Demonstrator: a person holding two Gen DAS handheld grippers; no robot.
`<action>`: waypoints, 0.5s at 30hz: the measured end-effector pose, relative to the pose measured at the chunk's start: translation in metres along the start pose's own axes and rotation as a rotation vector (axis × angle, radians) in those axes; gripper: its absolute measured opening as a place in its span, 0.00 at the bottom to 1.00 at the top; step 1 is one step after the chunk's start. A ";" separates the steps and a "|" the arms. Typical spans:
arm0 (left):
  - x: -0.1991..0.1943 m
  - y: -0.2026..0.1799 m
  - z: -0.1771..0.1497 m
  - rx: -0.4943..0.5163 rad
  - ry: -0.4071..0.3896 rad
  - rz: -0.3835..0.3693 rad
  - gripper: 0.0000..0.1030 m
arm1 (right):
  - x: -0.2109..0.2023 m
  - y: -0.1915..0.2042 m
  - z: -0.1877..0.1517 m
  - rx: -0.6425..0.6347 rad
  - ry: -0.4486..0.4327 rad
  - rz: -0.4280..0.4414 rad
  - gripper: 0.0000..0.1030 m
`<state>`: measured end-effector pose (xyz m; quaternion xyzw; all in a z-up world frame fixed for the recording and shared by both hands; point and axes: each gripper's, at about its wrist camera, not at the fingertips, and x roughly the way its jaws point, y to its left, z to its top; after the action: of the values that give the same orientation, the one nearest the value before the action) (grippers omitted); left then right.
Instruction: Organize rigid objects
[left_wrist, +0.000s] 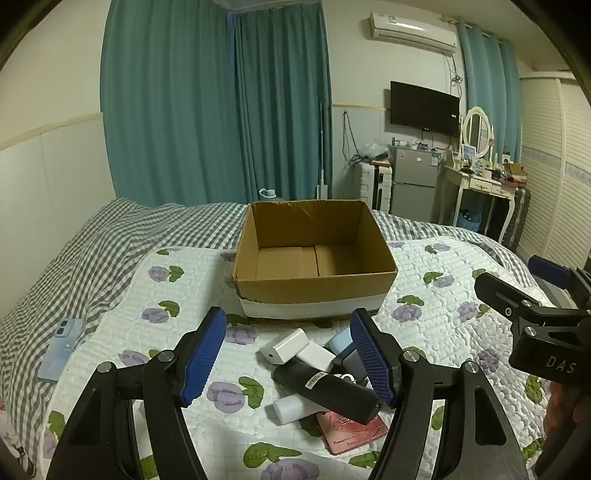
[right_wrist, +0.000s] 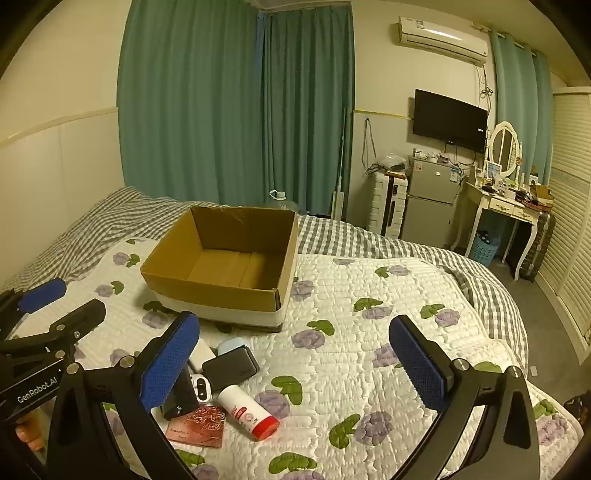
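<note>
An open cardboard box (left_wrist: 314, 291) stands on the quilted bed, also in the right wrist view (right_wrist: 207, 291); it looks empty. In front of it lies a pile of small items: a white charger (left_wrist: 284, 345), a long black box (left_wrist: 328, 389), a white bottle with a red cap (right_wrist: 247, 411), a pink card (right_wrist: 197, 426), a black power bank (right_wrist: 231, 365). My left gripper (left_wrist: 290, 360) is open above the pile. My right gripper (right_wrist: 295, 363) is open and empty, to the right of the pile.
A light blue phone (left_wrist: 59, 349) lies on the checked sheet at the left. The bed's right edge drops to the floor (right_wrist: 554, 332). A fridge (right_wrist: 430, 201), a suitcase and a dressing table (right_wrist: 506, 206) stand by the far wall.
</note>
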<state>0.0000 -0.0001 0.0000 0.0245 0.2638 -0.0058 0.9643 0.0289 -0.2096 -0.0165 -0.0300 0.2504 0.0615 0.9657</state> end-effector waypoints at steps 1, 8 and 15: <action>0.000 0.000 0.000 0.001 0.002 0.000 0.70 | 0.000 0.000 0.000 0.001 0.002 0.000 1.00; 0.000 0.002 -0.001 0.002 0.008 0.001 0.70 | 0.001 0.000 -0.001 0.005 0.007 0.003 1.00; 0.001 -0.001 -0.002 0.007 0.018 0.004 0.70 | 0.002 0.001 -0.002 0.004 0.009 0.002 1.00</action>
<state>0.0003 -0.0009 -0.0023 0.0285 0.2725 -0.0046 0.9617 0.0294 -0.2085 -0.0193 -0.0282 0.2550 0.0616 0.9646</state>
